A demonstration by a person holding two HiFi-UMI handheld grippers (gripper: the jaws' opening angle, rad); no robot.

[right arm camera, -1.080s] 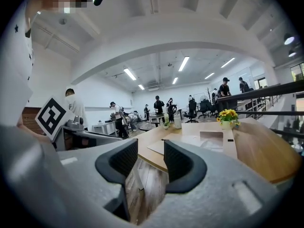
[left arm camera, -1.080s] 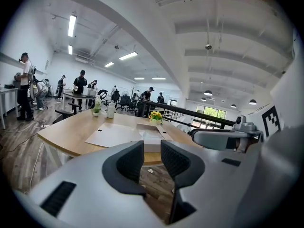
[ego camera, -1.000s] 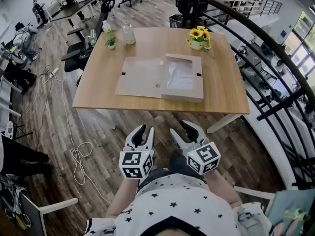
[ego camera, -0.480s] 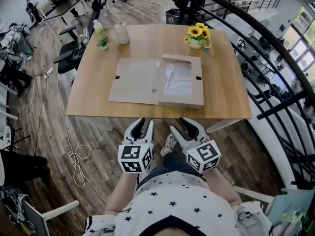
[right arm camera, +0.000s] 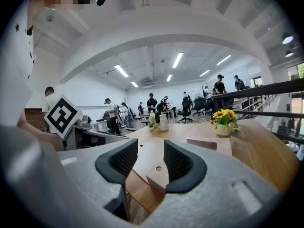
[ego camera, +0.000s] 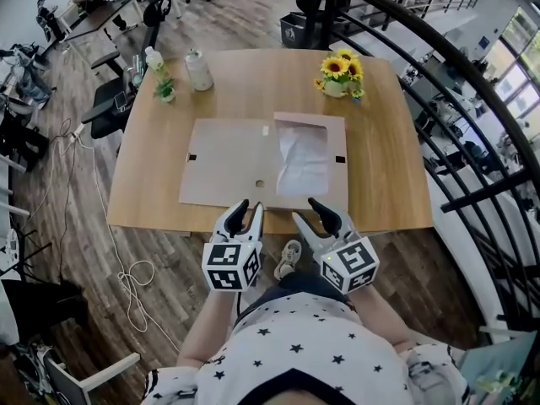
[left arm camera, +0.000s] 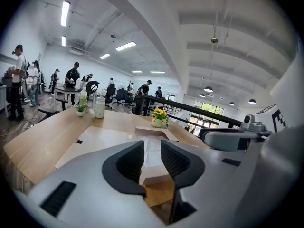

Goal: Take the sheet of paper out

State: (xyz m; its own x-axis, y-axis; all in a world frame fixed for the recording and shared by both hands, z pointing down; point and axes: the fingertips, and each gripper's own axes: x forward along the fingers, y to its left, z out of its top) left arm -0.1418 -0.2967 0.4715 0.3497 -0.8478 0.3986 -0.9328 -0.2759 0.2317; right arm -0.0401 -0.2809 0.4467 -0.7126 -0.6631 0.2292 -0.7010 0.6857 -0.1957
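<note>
A flat cardboard box [ego camera: 341, 180] lies open on the wooden table [ego camera: 384, 142], its lid flap [ego camera: 221, 160] folded out to the left. A crumpled white sheet of paper [ego camera: 301, 154] lies in the box's tray. My left gripper [ego camera: 247, 216] hovers at the table's near edge by the flap, open and holding nothing. My right gripper [ego camera: 310, 215] is open and bare by the tray's near wall. In the left gripper view the paper [left arm camera: 152, 148] shows beyond the left gripper [left arm camera: 152, 150]. Seen from the right gripper [right arm camera: 151, 152], the box's near corner [right arm camera: 159, 178] fills the gap.
A pot of sunflowers [ego camera: 337, 72] stands at the table's far right. A jar [ego camera: 199, 70], a bottle [ego camera: 153, 59] and a small plant [ego camera: 164, 88] stand at the far left. A black railing [ego camera: 447, 116] curves past on the right. Office chairs [ego camera: 110, 104] and a floor cable [ego camera: 126, 264] are on the left.
The view has closed in on the table. Both grippers, earlier over the floor short of it, now reach its near edge. Both stay open.
</note>
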